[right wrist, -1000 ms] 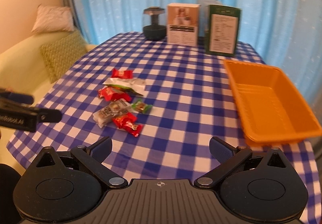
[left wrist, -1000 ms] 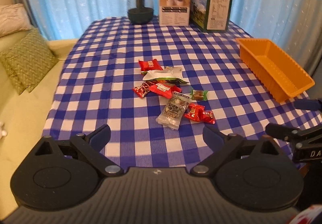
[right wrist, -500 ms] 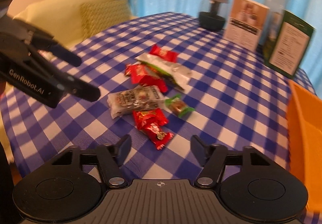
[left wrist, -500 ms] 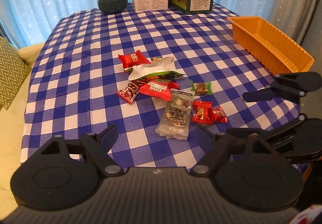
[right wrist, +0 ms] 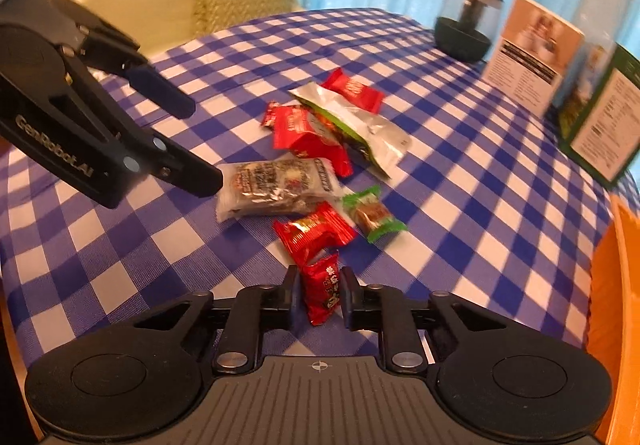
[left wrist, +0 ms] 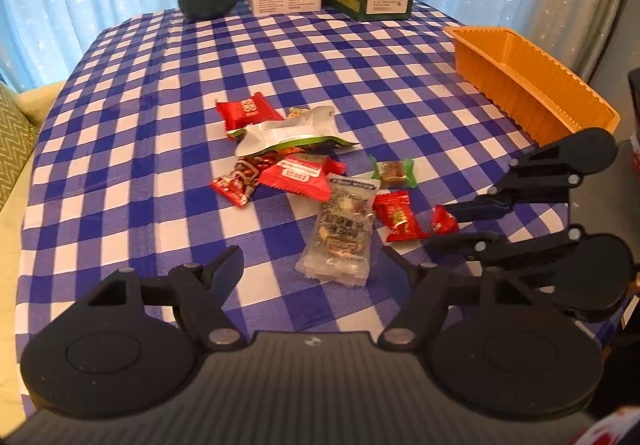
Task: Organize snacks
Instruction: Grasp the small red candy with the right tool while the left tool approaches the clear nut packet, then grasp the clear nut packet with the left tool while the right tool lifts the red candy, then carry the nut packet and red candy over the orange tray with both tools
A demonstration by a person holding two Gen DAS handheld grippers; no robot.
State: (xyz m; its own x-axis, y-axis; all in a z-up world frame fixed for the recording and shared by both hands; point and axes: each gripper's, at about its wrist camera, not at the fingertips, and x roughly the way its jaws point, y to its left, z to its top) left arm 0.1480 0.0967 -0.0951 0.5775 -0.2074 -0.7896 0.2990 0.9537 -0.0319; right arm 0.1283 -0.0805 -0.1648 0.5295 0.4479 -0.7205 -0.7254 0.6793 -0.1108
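Snacks lie in a loose heap mid-table on the blue-and-white checked cloth (left wrist: pixel 132 149), well apart from the orange tray (left wrist: pixel 532 101) at the right edge. Left to right in the left wrist view: a small dark-red wrapper (left wrist: pixel 234 183) at the heap's left edge; a red packet (left wrist: pixel 248 109) at the far side; a silver-and-green pouch (left wrist: pixel 292 135), crumpled and puffy, lying over its neighbours; a flat red bar (left wrist: pixel 300 175); a clear-wrapped nut bar (left wrist: pixel 342 231), longest piece, nearest the left gripper (left wrist: pixel 312 265). That gripper's jaws are closing with nothing pressed between them yet; the nut bar's near end sits just ahead of them. Further right: a green-wrapped candy (left wrist: pixel 394 173), a red candy (left wrist: pixel 400 217), then a small red candy (right wrist: pixel 324 289) clamped in the right gripper (right wrist: pixel 320 291), pads pressing both its sides while it sits at cloth level. All pieces look light, with slick, crinkly film. Judgement: the candies are soft and will deform, so pinch across the filled middle, as here. The twisted ends would likely slip. The nut bar looks stiffer and brittle inside; take it across its width near the middle, gently. The pouch is best gripped at a sealed flat edge.
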